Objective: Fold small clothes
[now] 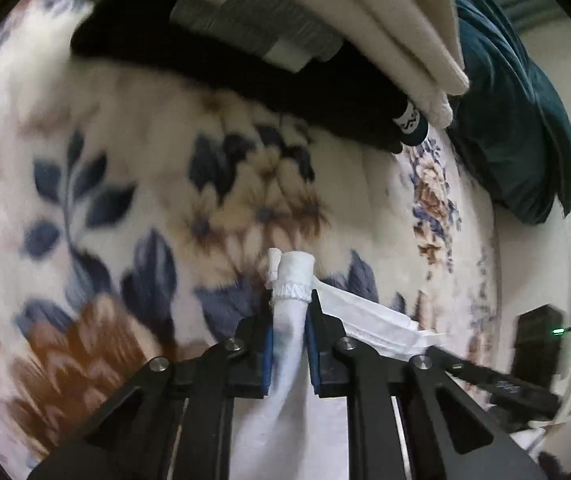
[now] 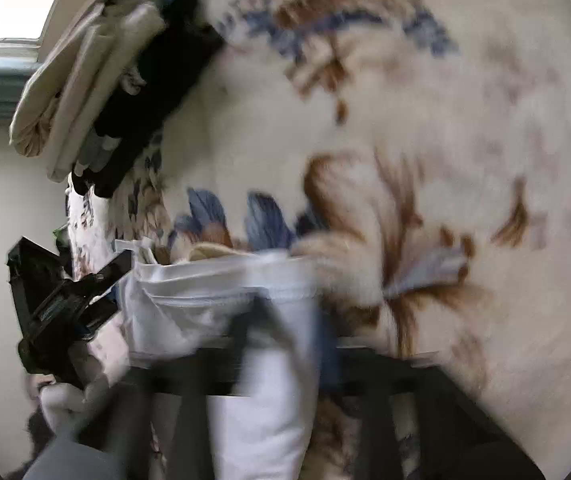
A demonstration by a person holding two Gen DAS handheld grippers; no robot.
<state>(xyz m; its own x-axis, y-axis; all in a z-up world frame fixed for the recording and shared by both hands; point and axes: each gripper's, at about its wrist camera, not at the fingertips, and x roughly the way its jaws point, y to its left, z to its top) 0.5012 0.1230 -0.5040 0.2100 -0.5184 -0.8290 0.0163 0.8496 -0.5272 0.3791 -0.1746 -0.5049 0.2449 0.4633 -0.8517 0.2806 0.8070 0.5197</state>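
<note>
thin white woven cloth garment (image 1: 289,360), fleecy matt floral blanket (image 1: 125,160), matt black plastic left gripper (image 1: 289,320) with blue pads (image 1: 268,356)

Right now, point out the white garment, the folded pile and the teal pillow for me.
white garment (image 1: 291,276): left wrist view, on its gathered elastic edge above the pads.
folded pile (image 1: 405,20): left wrist view, on the beige top layer.
teal pillow (image 1: 517,120): left wrist view, on its velvety face.

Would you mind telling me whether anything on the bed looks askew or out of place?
Nothing looks damaged or spilled. The white garment is bunched between both grippers, left and right, as folding would need. The folded stack sits on the floral blanket, its layers slightly staggered but not toppling.
</note>
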